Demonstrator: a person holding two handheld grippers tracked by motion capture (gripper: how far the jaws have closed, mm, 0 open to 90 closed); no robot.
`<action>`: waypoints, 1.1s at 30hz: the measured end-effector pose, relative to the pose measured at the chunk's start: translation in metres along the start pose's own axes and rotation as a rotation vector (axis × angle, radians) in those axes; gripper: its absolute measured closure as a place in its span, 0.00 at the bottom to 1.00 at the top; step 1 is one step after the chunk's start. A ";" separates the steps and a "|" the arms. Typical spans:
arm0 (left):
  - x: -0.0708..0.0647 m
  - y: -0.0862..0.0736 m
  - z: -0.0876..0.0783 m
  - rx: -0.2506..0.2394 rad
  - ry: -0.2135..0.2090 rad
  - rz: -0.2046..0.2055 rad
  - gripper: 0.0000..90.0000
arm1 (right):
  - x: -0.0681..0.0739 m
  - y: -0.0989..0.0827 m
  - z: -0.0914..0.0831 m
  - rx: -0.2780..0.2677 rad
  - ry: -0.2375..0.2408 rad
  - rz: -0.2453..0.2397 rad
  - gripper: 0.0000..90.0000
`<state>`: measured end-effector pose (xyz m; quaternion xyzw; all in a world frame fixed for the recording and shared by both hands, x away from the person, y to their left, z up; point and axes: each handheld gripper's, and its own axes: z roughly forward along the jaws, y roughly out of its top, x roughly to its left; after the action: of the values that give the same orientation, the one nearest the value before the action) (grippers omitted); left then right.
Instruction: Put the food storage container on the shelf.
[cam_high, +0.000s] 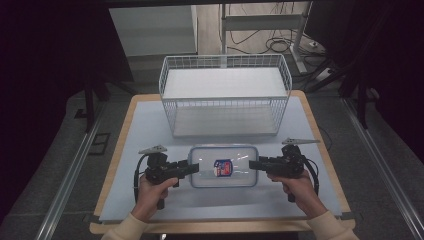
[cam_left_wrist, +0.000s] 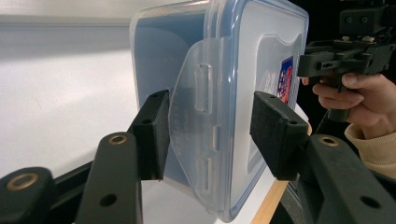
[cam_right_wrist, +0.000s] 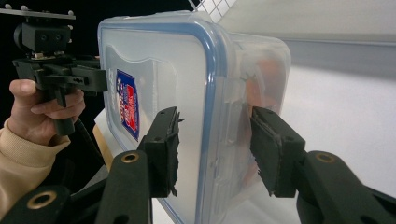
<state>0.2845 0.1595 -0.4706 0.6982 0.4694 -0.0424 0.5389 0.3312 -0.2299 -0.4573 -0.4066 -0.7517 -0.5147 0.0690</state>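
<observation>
A clear plastic container (cam_high: 223, 166) with a blue-sealed lid and a small red and blue sticker lies between my two grippers near the table's front. My left gripper (cam_high: 194, 168) is at its left end. In the left gripper view that gripper (cam_left_wrist: 210, 121) has its jaws shut across the container (cam_left_wrist: 233, 70), with the side clasp flap between the pads. My right gripper (cam_high: 252, 165) is at the right end. In the right gripper view its jaws (cam_right_wrist: 215, 135) are closed across the container (cam_right_wrist: 163, 70), one pad on the lid and one on the base.
A white wire basket (cam_high: 225, 112) stands behind the container at the table's far side. A pale mat (cam_high: 145, 135) covers the wooden table. Dark floor, metal rails and cables surround the table.
</observation>
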 end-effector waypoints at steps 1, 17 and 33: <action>-0.001 0.001 0.000 0.001 0.001 0.003 0.55 | 0.000 0.001 -0.001 -0.001 0.000 0.001 0.59; -0.013 0.030 -0.006 -0.026 0.003 0.043 0.55 | 0.008 0.023 -0.014 -0.046 -0.006 -0.038 0.59; -0.023 0.062 -0.015 -0.065 -0.002 0.061 0.55 | 0.020 0.057 -0.023 -0.074 -0.011 -0.079 0.59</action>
<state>0.3081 0.1589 -0.4075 0.6942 0.4486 -0.0112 0.5628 0.3498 -0.2310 -0.3954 -0.3818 -0.7480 -0.5421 0.0293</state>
